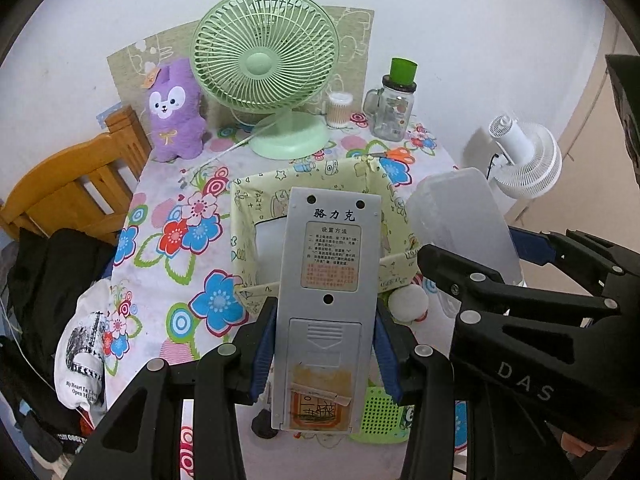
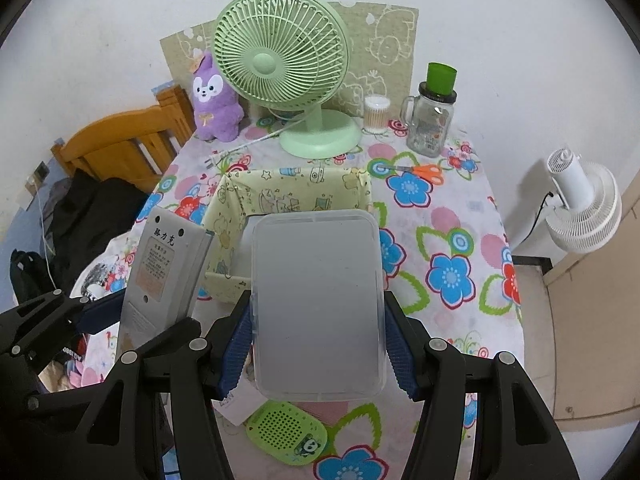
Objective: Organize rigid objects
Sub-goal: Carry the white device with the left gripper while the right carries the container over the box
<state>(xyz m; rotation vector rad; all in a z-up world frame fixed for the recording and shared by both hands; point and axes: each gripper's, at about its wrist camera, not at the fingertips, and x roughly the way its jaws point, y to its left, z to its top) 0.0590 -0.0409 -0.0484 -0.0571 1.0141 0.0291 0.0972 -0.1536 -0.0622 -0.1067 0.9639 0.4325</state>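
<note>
The left claw (image 1: 326,354) is clenched on a grey remote control (image 1: 328,280), its blue pads pressing both long edges near the battery cover, back side facing the camera. The right claw (image 2: 318,346) grips a frosted plastic lid (image 2: 316,300) by its two sides. Both are held above the flowered tabletop (image 2: 440,248), in front of a yellow paper-lined box (image 2: 296,188). A green perforated case (image 2: 286,430) lies on the cloth below, probably flat. A green fan (image 2: 280,56) stands behind the box.

Right gripper (image 2: 318,344) jaws clamp a frosted plastic box (image 2: 318,300) above the table (image 2: 448,216).
</note>
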